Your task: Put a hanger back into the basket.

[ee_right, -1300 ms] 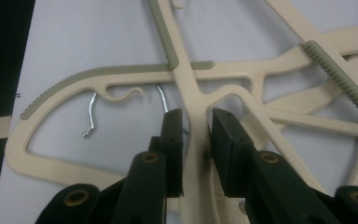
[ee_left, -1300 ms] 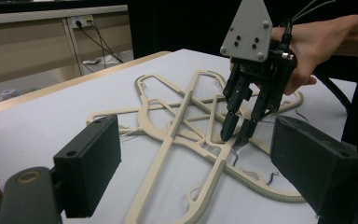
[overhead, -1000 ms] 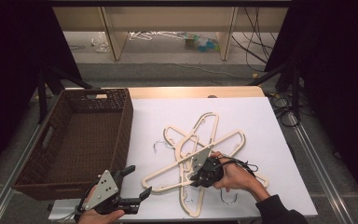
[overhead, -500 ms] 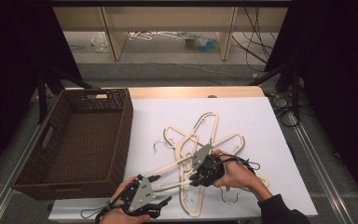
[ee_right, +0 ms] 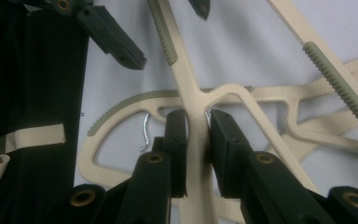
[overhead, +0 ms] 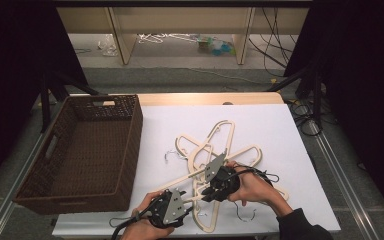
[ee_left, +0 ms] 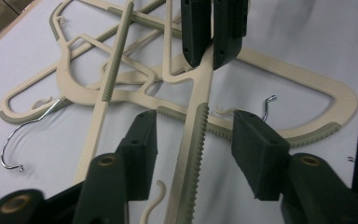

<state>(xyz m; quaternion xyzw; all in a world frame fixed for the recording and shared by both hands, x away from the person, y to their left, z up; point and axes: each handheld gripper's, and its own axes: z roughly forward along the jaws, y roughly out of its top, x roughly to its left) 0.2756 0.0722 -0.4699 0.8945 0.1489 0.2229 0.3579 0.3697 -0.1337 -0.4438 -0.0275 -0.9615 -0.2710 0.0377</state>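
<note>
Several cream plastic hangers (overhead: 215,142) with metal hooks lie tangled on the white tabletop (overhead: 280,125). My right gripper (overhead: 207,192) is shut on the straight bar of one hanger (ee_right: 186,79), jaws pressed on both sides of it (ee_right: 196,123). My left gripper (overhead: 191,200) is just to its left near the front edge. It stands open, one jaw on each side of that hanger's ribbed arm (ee_left: 193,154), not touching it (ee_left: 194,126). The left gripper view has the right gripper (ee_left: 213,42) clamped farther up the same hanger.
A dark wicker basket (overhead: 132,150) with nothing in it stands along the table's left side, close to my left hand. Black curtains flank the table. Cables trail on the floor at the right, and loose hangers lie under the far shelves (overhead: 155,37).
My left gripper has travelled right from the front of the basket to the hangers and now straddles the held hanger. The right gripper has stayed put, still clamped.
</note>
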